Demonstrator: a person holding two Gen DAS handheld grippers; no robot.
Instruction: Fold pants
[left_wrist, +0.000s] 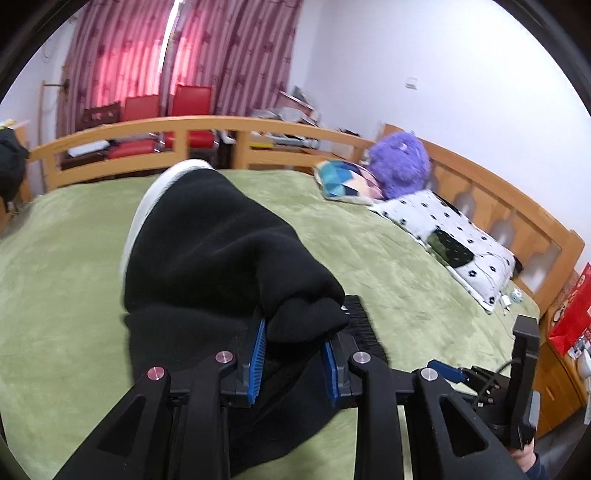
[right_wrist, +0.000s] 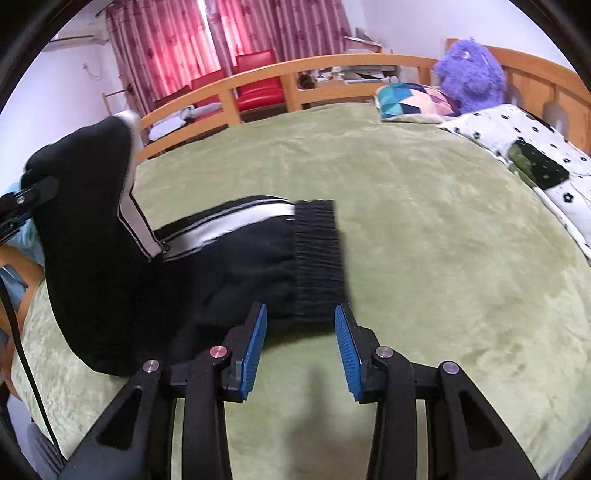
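The left gripper (left_wrist: 295, 354) clamps a bunch of the black pants (left_wrist: 207, 251), lifted above the green bed cover (left_wrist: 66, 288). The right gripper (right_wrist: 301, 345) stands open and empty, the ribbed waistband (right_wrist: 317, 254) just beyond its pads.

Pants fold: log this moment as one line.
step: folding | left gripper: clamped on black pants, lifted | right gripper: open, empty, near ribbed cuff | surface: green bedspread
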